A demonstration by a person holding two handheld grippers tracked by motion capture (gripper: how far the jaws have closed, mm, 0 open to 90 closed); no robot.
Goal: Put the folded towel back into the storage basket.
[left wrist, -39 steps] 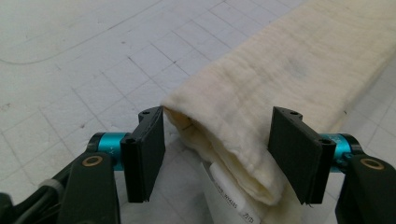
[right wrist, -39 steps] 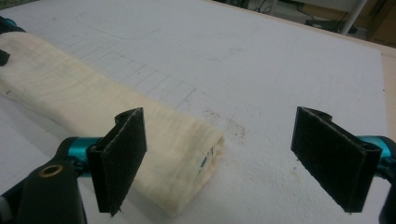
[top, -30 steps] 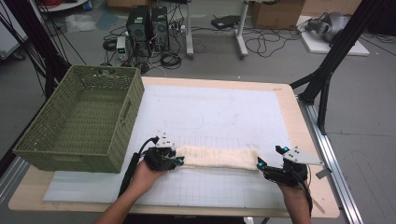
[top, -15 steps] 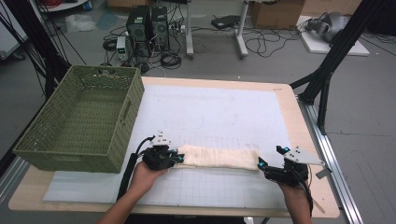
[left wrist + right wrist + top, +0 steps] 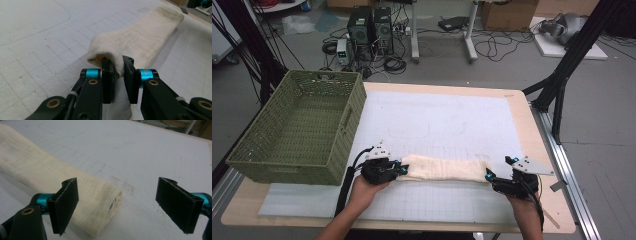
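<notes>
High view: one folded cream cloth [image 5: 444, 168] lying along the near part of one white gridded mat [image 5: 437, 120], between two grippers; one green woven basket [image 5: 302, 125] at the table's left.

Left gripper view: left gripper [image 5: 117, 72] just closed, pinching the cloth's [image 5: 140, 40] near end.

Right gripper view: right gripper [image 5: 117, 202] spread wide at the cloth's [image 5: 50, 177] end, pressing nothing.

Wooden table [image 5: 539, 137]; white grid mat [image 5: 437, 120], green basket [image 5: 297, 130], rolled cloth [image 5: 444, 168]
</notes>
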